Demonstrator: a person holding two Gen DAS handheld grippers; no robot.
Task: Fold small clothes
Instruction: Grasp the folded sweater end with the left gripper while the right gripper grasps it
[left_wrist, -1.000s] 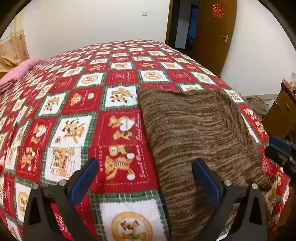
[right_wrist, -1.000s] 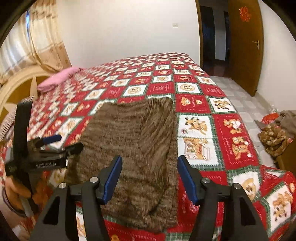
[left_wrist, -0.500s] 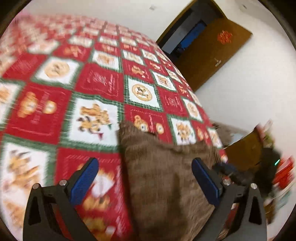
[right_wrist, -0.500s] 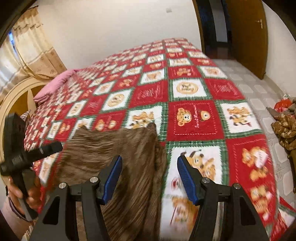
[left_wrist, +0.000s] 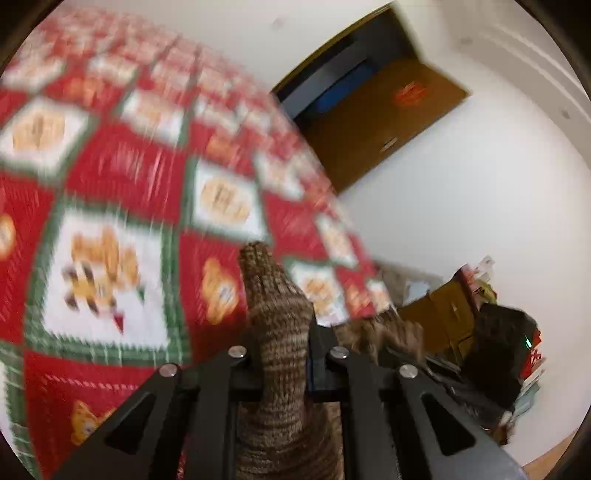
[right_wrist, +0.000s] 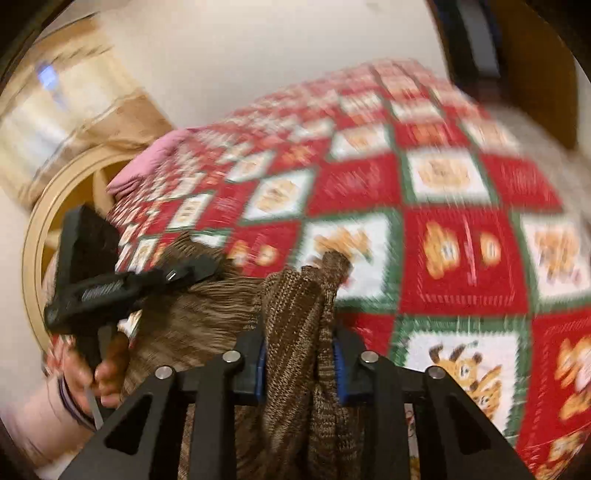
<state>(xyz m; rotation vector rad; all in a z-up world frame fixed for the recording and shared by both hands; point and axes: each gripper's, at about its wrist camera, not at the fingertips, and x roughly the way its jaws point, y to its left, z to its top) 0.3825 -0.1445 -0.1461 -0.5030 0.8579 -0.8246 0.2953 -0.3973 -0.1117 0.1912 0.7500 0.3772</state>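
Brown knit garment (left_wrist: 280, 332) bunches up between both claws above the red bear-print bedspread (left_wrist: 110, 206), whose pattern is motion-smeared; the garment's lower part is cut off behind the gripper frames. Left gripper (left_wrist: 282, 363) and right gripper (right_wrist: 299, 363) each clench a corner of it. 0.5 s ago both claws gaped wide with the garment lying flat.

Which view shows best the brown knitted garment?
The right wrist view: the brown knitted garment shows its pinched corner and the cloth spreading left. The left wrist view shows only a bunched corner between closed jaws.
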